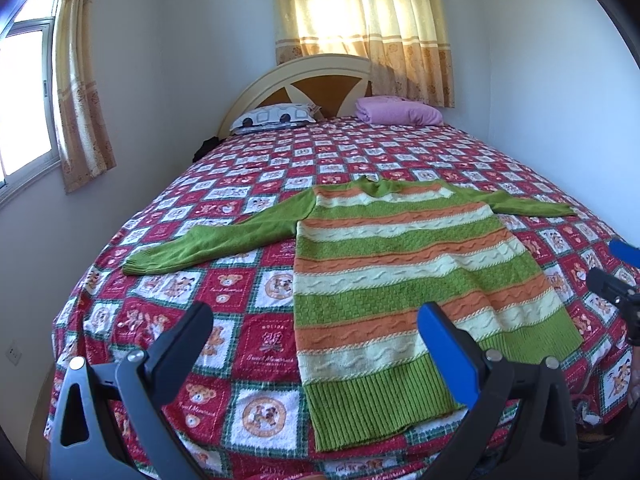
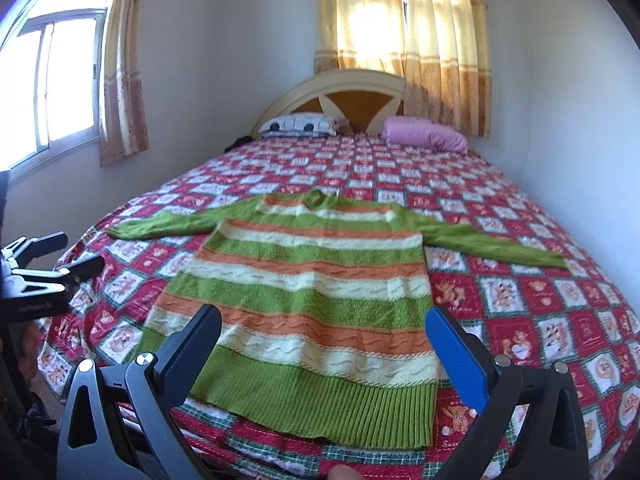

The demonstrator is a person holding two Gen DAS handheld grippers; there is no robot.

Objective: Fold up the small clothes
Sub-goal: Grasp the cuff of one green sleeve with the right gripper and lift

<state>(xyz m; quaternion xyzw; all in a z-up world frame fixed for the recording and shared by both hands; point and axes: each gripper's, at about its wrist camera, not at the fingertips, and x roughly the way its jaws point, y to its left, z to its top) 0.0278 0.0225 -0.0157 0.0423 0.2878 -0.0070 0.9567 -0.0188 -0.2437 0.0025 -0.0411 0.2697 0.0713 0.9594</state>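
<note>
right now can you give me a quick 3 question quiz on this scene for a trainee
1. True or false: the sweater lies flat on the bed with both sleeves spread out.
2. Multiple choice: what sits at the head of the bed beside the patterned pillow? A) a folded pink blanket B) a laundry basket C) a second sweater
3. Fill in: the left gripper and the right gripper are both ____ and hold nothing.

Key: 1 true; 2 A, the pink blanket; 3 open.
</note>
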